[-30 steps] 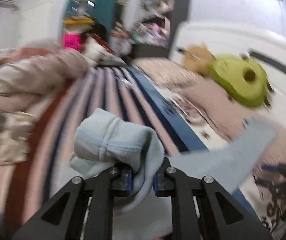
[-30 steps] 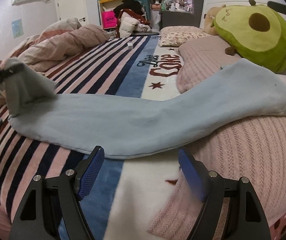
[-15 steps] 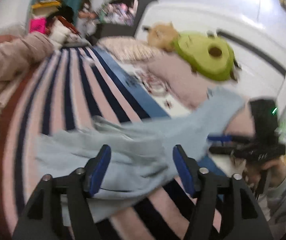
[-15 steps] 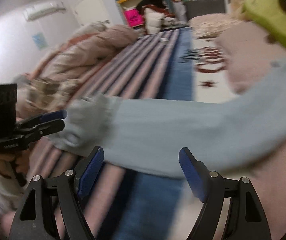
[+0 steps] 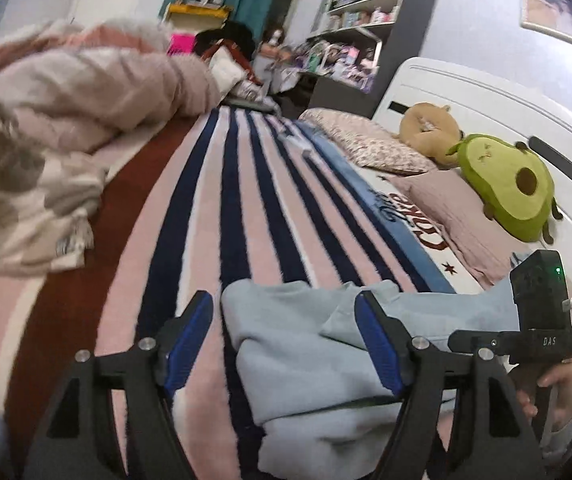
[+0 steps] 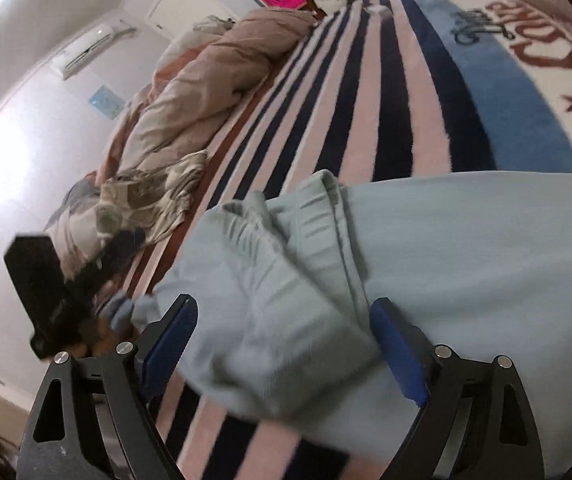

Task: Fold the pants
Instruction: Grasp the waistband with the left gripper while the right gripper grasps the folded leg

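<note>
Pants [image 5: 318, 360]: long axis crosswise, bunched end between both tools
Left gripper [image 5: 282, 344]: jaws wide, empty
Right gripper [image 6: 282, 344]: jaws opening, astride bunch, nearer, nothing gripped

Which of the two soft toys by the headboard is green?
The avocado-shaped toy, lying nearer the camera on the pink pillow. The other toy, behind it, is tan.

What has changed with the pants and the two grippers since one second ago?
The left gripper let go of the bunched end of the light blue pants; its jaws are now open and the cloth lies loose on the striped blanket. The right gripper swung from the middle of the leg to that bunched end, its jaws opening. The avocado plush stayed in place.
</note>
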